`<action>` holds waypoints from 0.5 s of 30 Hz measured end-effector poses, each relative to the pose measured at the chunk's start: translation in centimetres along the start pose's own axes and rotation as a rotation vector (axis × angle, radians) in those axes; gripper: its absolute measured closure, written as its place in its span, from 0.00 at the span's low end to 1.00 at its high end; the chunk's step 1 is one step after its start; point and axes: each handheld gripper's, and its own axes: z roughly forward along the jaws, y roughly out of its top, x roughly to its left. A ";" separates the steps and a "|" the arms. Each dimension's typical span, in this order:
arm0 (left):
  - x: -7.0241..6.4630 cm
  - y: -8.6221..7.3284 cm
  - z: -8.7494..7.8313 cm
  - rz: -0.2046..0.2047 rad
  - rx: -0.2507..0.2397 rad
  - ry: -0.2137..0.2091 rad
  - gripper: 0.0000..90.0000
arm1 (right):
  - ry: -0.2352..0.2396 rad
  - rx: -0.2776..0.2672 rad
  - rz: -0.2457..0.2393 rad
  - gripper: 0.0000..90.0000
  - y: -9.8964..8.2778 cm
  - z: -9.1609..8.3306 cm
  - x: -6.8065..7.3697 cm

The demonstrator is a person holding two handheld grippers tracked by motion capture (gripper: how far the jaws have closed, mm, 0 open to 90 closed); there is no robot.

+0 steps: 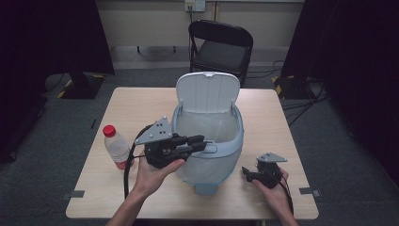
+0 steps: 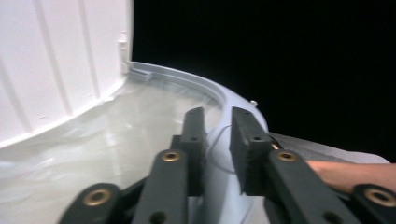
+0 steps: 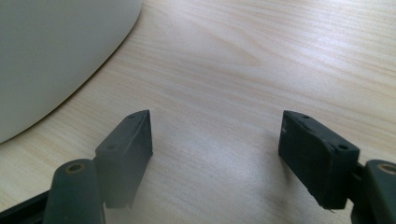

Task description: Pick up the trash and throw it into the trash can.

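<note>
Left gripper (image 1: 200, 141) hovers at the bin's (image 1: 235, 136) near rim, about seven o'clock of its mouth, jaws slightly parted and empty, apparently after dropping something into the liner (image 1: 204, 125). Right gripper (image 1: 247, 173) rests released on the table (image 1: 141, 101) at four o'clock, out of the way. A bottle (image 1: 115, 146) stands at nine o'clock, within reach.

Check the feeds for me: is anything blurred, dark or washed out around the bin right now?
High view: dim room, black curtains at the sides, but the bin and bottle read clearly. Left gripper view: the raised lid is bright, nearly washed out, the background is pure black, and the near jaw links are soft. Right gripper view: evenly lit table; the bin wall at upper left is blurred.
</note>
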 end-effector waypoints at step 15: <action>2.3 0.0 -4.3 -0.004 -0.061 0.246 0.38 | 0.000 0.000 0.000 0.28 0.0 0.0 0.0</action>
